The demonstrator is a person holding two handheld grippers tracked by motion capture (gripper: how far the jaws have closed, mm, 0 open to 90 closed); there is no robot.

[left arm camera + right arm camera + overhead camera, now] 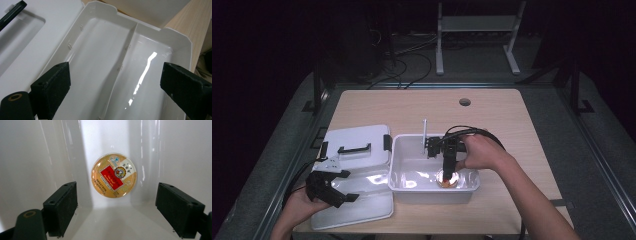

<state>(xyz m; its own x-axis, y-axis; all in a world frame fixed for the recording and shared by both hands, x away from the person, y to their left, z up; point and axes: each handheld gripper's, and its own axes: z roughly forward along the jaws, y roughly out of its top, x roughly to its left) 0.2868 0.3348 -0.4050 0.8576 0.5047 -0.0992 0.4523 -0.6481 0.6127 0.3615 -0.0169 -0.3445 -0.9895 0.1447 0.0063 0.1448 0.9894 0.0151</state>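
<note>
Your right hand-held gripper [447, 176] points straight down into the white plastic bin [401, 155] at the middle of the worktop [492, 112]. Its jaws stand wide apart and hold nothing. In the right gripper view, the round tin [114, 175] lies flat on the bin floor between and beyond the two jaws, clear of both. The tin has a gold rim and a red label on its lid. In the high view, the tin [447, 181] sits in the near right part of the bin, close to the near wall, directly under the gripper.

Your left hand-held gripper [331, 187] rests at the near left of the worktop, above the white divided tray [377, 210]. Its jaws are also wide apart and empty. In the left gripper view, the divided tray [175, 37] shows two long compartments split by a central rib; both compartments are bare. The tray lies just left of the bin, touching or nearly touching its left wall; you cannot tell which.

The white lid [357, 137] with a black handle [354, 149] lies flat on the far side of the tray, left of the bin. A round cable hole [465, 102] sits in the far part of the worktop.
</note>
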